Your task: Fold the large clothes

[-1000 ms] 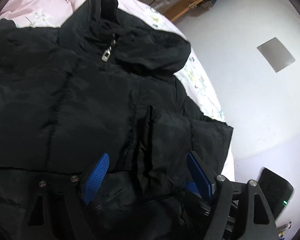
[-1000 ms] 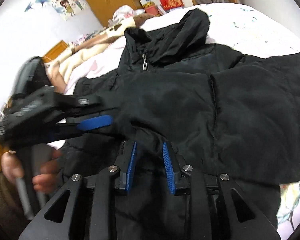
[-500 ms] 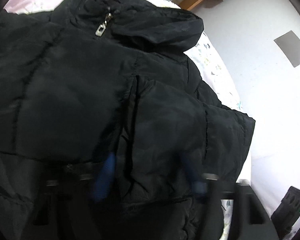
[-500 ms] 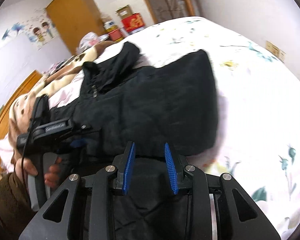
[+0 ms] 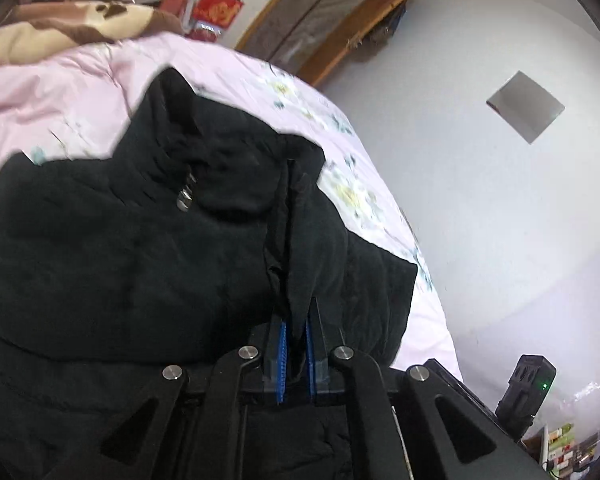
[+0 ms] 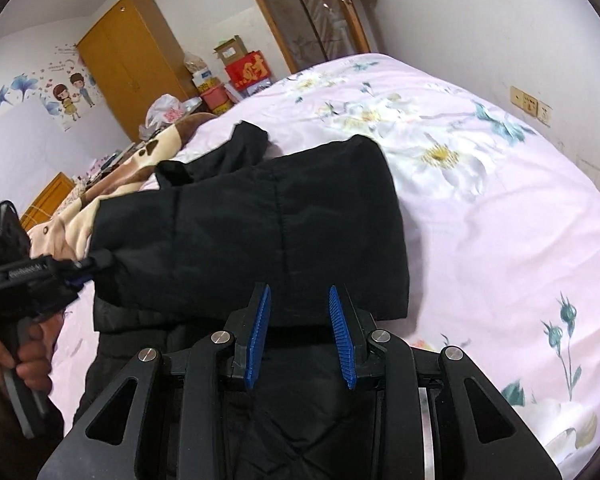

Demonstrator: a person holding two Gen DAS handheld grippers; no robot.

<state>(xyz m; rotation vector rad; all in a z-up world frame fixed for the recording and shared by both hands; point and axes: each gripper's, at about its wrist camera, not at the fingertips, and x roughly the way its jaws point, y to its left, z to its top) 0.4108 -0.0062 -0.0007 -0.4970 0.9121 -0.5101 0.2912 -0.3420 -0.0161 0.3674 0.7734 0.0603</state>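
A large black padded jacket (image 5: 120, 264) lies on the pink floral bed, collar and silver zipper pull (image 5: 185, 199) toward the far end. My left gripper (image 5: 296, 322) is shut on a fold of the jacket's fabric and lifts it a little. In the right wrist view the jacket (image 6: 260, 232) lies with one side folded over its body, and the left gripper (image 6: 86, 268) holds its left edge. My right gripper (image 6: 300, 304) is open, its blue pads over the jacket's near edge, holding nothing.
The pink floral bedspread (image 6: 480, 208) stretches to the right, near a wall with sockets (image 6: 530, 104). A brown and cream blanket (image 5: 60, 28) lies at the far end of the bed. A wooden wardrobe (image 6: 128, 56) and boxes (image 6: 246, 70) stand beyond. A black device (image 5: 528, 392) sits right of the bed.
My left gripper has closed on a fold of the jacket and lifted it. My right gripper has let go, opened wider and drawn back; one side of the jacket now lies folded over.
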